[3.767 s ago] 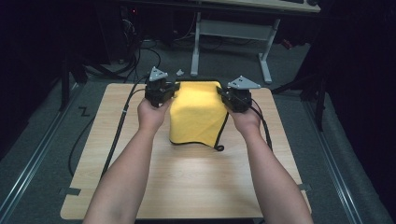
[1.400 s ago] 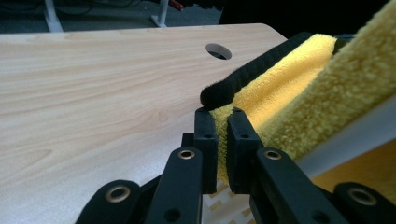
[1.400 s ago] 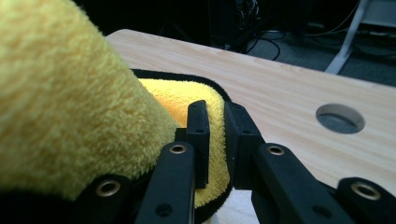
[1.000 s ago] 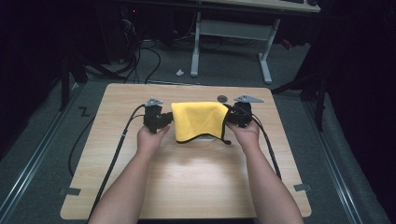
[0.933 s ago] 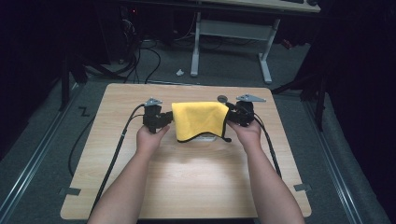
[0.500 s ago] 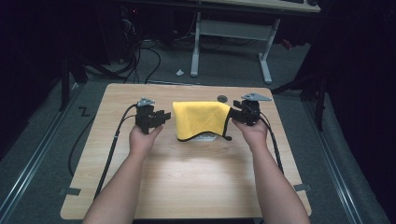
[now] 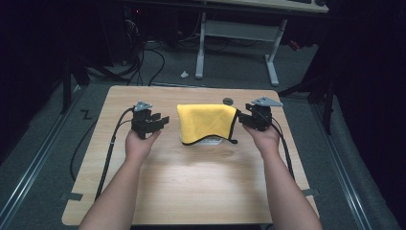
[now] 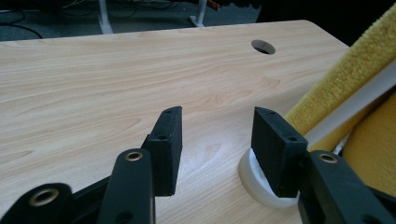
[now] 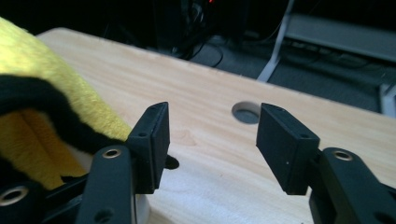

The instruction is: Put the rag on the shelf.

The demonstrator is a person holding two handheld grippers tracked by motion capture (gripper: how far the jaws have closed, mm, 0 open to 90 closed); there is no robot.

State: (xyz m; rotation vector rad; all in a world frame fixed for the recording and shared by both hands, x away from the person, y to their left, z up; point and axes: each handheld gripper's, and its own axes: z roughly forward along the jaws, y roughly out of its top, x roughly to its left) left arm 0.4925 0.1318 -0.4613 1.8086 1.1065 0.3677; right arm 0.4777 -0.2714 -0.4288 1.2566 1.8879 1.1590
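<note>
1. A bright yellow, fluffy microfibre cloth with a thin black stitched hem sits at the middle of my pale wood-grain bench, toward its far half.
2. The cloth is draped over a white object — I see a round white base and a slanted white edge under it in the left gripper view, but cannot tell what the object is.
3. The top of the cloth is smooth and gently domed; its near edge hangs short, so a pale strip shows beneath it in the high view.
4. The black hem runs down the cloth's right side and ends in a small loose curl at the near right corner.
5. My left tool is held just left of the cloth, apart from it, its jaws spread wide with nothing between them.
6. In the left gripper view the right-hand jaw stands over the white base, with yellow pile close behind it; I cannot tell if it touches.
7. My right tool is at the cloth's right edge, jaws likewise wide apart and empty — the cloth's hem lies just beside one jaw.
8. A round cable hole sits in the bench beyond the cloth's far right corner.
</note>
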